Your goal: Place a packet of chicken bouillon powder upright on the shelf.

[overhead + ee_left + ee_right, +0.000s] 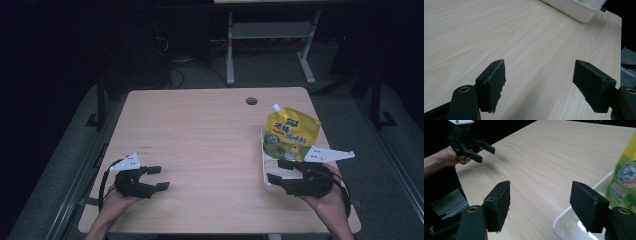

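left gripper held low over the near-left part of the desk, jaws spread wide apart, nothing between them; in the left gripper view its own gripper shows bare pale wood grain between the two black pads, and the corner of a white tray sits far off at the top of that frame. grey three-cornered plate on top of it, cable looping back toward the left hand. right gripper held at the near-right of the desk, jaws likewise wide apart and holding nothing; the jaws reach over the near end of the white tray. in the right gripper view its own gripper has the left pad over bare desk and the right pad over the tray rim. yellow-green spouted pouch stands upright in the far part of the tray, white cap at top, printed label facing the person; its edge shows blurred at the right of the right gripper view. pouch just beyond the right gripper, contact not discernible. right hand wraps the gripper body from below. round cable hole near the desk's far edge. the left gripper also shows far off in the right gripper view, jaws apart.
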The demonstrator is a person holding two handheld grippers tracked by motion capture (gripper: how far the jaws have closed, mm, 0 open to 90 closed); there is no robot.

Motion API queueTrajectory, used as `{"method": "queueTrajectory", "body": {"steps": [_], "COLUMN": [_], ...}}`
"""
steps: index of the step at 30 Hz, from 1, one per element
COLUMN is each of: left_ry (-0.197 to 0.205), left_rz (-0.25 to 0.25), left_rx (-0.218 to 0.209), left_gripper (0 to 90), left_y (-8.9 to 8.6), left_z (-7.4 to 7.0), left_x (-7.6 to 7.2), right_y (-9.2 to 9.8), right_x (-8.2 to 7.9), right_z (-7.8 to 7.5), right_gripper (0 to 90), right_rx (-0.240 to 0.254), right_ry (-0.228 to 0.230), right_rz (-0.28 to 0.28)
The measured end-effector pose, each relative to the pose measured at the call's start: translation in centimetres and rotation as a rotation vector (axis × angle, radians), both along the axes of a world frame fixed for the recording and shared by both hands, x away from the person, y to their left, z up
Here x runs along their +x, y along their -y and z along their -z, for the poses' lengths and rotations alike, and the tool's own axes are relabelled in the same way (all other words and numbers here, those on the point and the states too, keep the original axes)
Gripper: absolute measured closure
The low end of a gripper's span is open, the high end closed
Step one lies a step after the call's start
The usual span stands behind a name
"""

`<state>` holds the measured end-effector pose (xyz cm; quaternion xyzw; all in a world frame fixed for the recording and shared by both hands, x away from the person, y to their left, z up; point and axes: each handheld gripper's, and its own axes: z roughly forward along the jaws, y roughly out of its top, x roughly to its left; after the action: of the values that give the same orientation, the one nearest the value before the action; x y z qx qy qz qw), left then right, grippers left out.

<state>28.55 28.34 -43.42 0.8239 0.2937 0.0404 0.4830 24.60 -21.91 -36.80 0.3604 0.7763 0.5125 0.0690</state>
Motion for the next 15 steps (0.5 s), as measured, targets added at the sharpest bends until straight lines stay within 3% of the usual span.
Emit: {"method": "queueTrajectory", "body": {"steps": [9, 15], "left_ry": [0.003, 0.025], "left_rz": [0.023, 0.007], "left_rx": [0.036, 0.046], "left_gripper": [24.9, 24.8], "left_y": [0.5, 0.8], "left_z": [0.2, 0.2], "left_x": [-0.7, -1.4], "right_y": [-3.1, -5.2], "right_x": [0.2, 0.7], "right_z": [0.0, 0.6], "right_gripper": [28.7, 29.6], "right_rx": [-0.019, -0.045], "right_ry": [0.021, 0.004], "right_rz": [-0.038, -0.051]}}
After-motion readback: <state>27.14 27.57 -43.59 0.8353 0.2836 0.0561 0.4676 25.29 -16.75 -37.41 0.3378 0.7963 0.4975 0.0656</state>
